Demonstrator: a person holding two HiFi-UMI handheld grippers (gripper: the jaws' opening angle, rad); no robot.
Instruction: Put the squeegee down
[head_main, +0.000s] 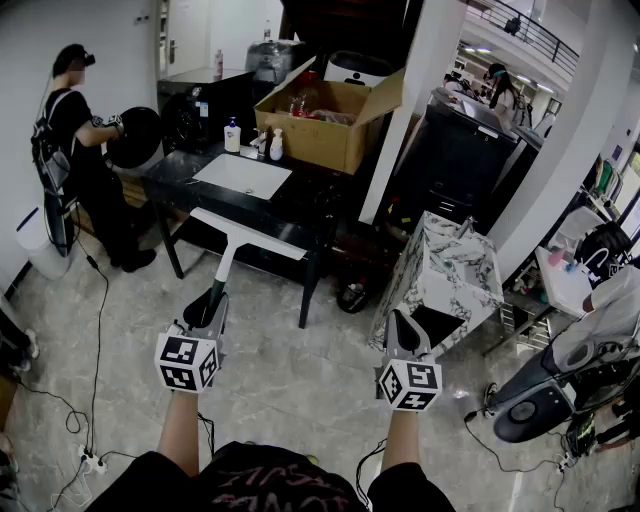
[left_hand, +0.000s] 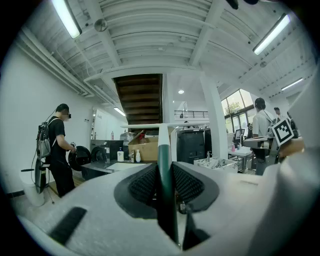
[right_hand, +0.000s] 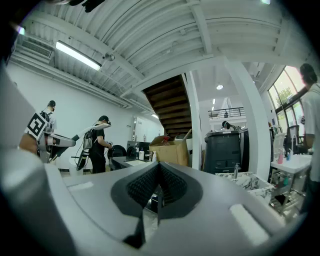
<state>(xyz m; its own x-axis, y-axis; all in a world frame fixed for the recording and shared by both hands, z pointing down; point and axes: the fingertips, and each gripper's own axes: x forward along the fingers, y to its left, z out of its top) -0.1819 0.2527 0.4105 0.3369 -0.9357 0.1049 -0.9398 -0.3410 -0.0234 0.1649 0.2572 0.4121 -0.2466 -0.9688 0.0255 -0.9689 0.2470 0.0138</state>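
My left gripper (head_main: 213, 302) is shut on the squeegee (head_main: 232, 250), held over the floor in front of a black table (head_main: 178, 172). The squeegee has a dark green and white handle and a long white blade (head_main: 248, 233) at its far end, lying crosswise. In the left gripper view the green handle (left_hand: 163, 165) sits pinched between the two ribbed pads (left_hand: 144, 184) of the left gripper (left_hand: 163, 175), and the blade (left_hand: 150, 125) crosses above. My right gripper (head_main: 402, 324) is level beside it; its jaws (right_hand: 158, 184) are shut with nothing between them.
On the black table lie a white sheet (head_main: 243, 175), small bottles (head_main: 232, 135) and an open cardboard box (head_main: 325, 122). A marble-patterned sink unit (head_main: 450, 275) stands ahead right, behind a white column (head_main: 412, 100). One person (head_main: 75, 150) stands at the left, another (head_main: 610, 300) at the right. Cables (head_main: 95, 400) trail on the floor.
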